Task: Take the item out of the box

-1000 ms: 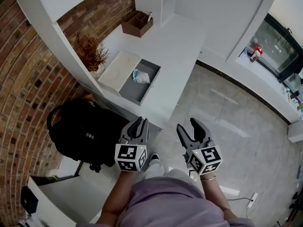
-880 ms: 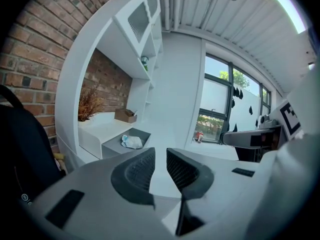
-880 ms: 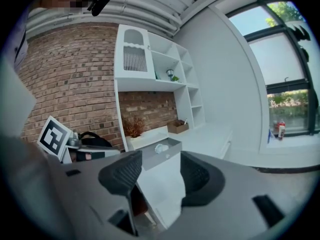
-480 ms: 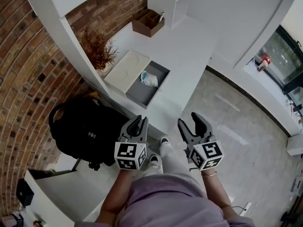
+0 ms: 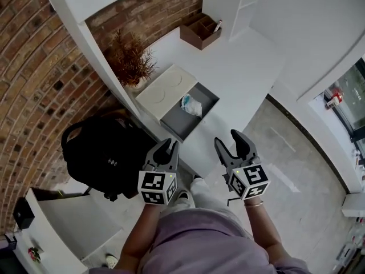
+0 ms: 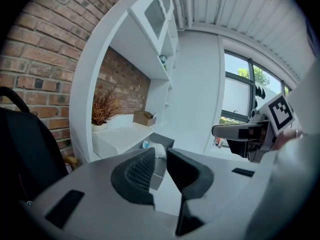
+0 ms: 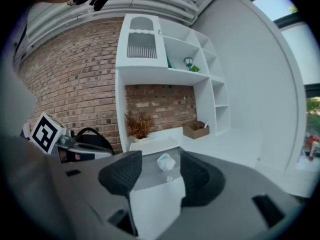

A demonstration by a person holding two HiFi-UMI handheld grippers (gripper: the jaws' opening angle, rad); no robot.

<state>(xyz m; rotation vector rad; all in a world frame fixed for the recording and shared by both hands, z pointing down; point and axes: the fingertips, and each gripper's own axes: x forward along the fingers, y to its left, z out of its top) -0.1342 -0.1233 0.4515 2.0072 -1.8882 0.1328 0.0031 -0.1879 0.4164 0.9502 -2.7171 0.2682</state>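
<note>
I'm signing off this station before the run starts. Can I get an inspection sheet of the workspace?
Surface: white counter, mostly bare.
Job's things: grey box open, crumpled white item inside; white lid lying beside it.
Clutter: dried plant and brown organiser at the back.
Grippers: left gripper narrowly open, right gripper wide open; both empty, short of the counter.
Cables: nothing seen.
Surroundings: brick wall, black backpack beside the counter, tiled floor.
</note>
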